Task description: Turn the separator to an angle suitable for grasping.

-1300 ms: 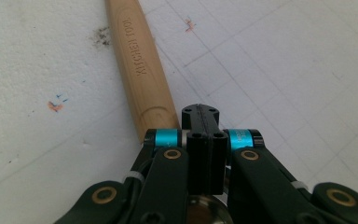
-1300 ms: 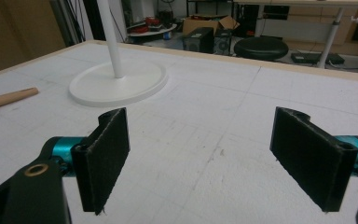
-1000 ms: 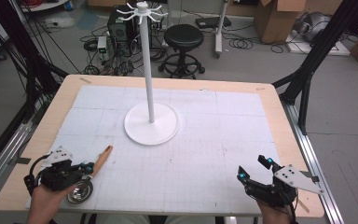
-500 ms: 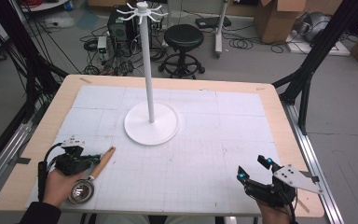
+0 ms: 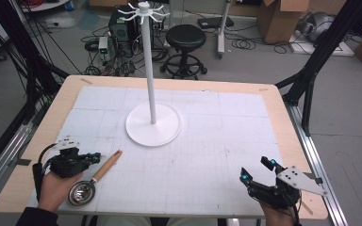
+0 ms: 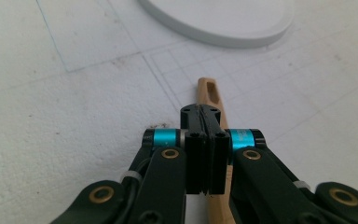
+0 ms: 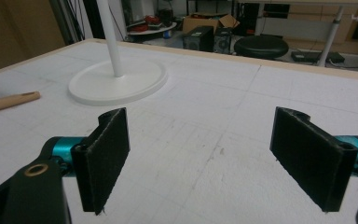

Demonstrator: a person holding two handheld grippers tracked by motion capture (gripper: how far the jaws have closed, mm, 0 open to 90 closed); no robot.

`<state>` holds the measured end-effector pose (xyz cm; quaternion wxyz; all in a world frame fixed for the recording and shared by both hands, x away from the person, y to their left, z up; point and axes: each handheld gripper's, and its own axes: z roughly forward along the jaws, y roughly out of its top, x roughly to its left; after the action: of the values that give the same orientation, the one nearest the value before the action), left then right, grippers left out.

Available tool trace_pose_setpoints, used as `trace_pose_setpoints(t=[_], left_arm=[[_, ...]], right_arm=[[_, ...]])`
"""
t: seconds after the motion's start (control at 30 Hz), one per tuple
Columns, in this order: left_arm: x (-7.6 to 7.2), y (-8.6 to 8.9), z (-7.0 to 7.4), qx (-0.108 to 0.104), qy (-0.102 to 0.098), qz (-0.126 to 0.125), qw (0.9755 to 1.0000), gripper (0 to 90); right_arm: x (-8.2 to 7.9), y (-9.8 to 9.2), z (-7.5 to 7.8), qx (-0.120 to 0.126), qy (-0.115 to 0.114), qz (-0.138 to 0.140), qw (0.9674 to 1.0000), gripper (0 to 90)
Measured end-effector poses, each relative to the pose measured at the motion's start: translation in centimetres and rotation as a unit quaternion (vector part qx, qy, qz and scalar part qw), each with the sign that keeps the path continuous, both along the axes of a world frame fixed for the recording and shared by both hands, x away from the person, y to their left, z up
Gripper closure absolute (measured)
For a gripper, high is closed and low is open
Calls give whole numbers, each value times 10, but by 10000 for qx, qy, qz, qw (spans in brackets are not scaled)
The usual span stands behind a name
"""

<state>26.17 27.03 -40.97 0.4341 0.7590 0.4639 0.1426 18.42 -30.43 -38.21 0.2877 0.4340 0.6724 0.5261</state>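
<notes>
A metal strainer spoon point(image 5: 81, 193) with a wooden handle point(image 5: 107, 165) lies flat on the white mat near the front left. My left gripper point(image 5: 96, 155) hovers just left of the handle with its jaws pressed together and nothing between them. In the left gripper view, the handle point(image 6: 209, 91) runs under and past the shut left gripper point(image 6: 200, 112). My right gripper point(image 5: 255, 168) rests at the front right, its jaws wide apart and empty; the right gripper view shows this right gripper point(image 7: 209, 149) over bare mat. The tall white hook stand point(image 5: 147, 61) rises mid-table.
The stand's round base point(image 5: 153, 125) sits on the mat behind the spoon and appears as a white base point(image 6: 223, 18) just beyond the handle tip. The wooden table edge point(image 5: 37, 141) frames the mat. A stool point(image 5: 186, 40) and boxes stand on the floor behind.
My left gripper has moved a little away from the person, up alongside the handle. The spoon and the right gripper have stayed in place.
</notes>
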Motion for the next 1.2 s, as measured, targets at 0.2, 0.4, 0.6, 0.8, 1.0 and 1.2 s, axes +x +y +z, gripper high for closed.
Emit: trace_pose_setpoints(t=[0.2, 0.4, 0.6, 0.8, 1.0, 1.2], left_arm=[[-28, 5, 16, -395, -692, -117, 9967, 792], [-51, 8, 24, -738, -1198, -228, 9898, 636], [-63, 16, 28, -1076, -1611, -154, 9809, 602], [-65, 17, 26, -1151, -1759, 332, 9771, 168], [-68, 17, 26, -1001, -1896, 348, 9761, 154], [-69, 13, 23, -862, -1825, 489, 9782, 154]], right_arm=[[-1, 0, 1, -3, -35, -5, 10000, 187], [0, -1, 1, 11, -22, -14, 10000, 187], [0, 0, 1, 1, -35, -12, 10000, 187], [1, 3, 1, -5, -18, -12, 10000, 187], [1, 2, 1, -15, -36, 19, 10000, 187], [2, 3, 1, -121, -69, 104, 9998, 187]])
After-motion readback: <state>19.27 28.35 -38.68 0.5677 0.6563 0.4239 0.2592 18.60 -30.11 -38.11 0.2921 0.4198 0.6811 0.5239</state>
